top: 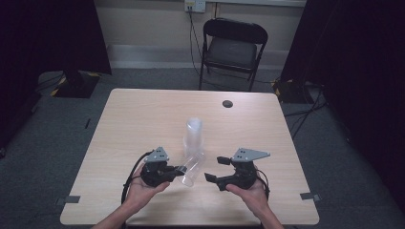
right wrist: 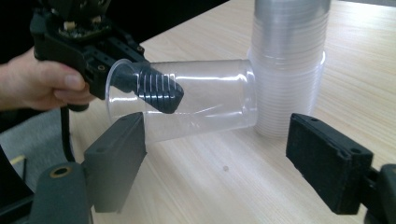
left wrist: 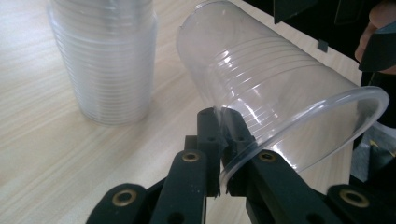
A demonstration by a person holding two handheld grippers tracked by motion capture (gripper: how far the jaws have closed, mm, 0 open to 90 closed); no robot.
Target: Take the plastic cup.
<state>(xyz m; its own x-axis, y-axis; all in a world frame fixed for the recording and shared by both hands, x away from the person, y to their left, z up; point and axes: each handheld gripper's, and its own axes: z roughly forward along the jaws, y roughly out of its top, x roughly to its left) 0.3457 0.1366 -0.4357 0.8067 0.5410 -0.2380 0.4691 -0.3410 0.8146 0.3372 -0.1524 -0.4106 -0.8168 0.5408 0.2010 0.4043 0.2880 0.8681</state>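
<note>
light wood table (top: pixel 143 124); clear cup stack (top: pixel 194 136) upright near centre.

Light wooden table (top: pixel 143 124); stack of clear cups (top: pixel 194 136) upright near centre; single clear cup (top: pixel 190 170) on its side, rim pinched by left gripper (top: pixel 177 169); right gripper (top: pixel 210 169) just beside, jaws apart, nothing between; black folding chair (top: pixel 231 50) beyond.

Cup stack (top: pixel 194 135) blocks behind; table (top: pixel 143 114) elsewhere open.
</note>
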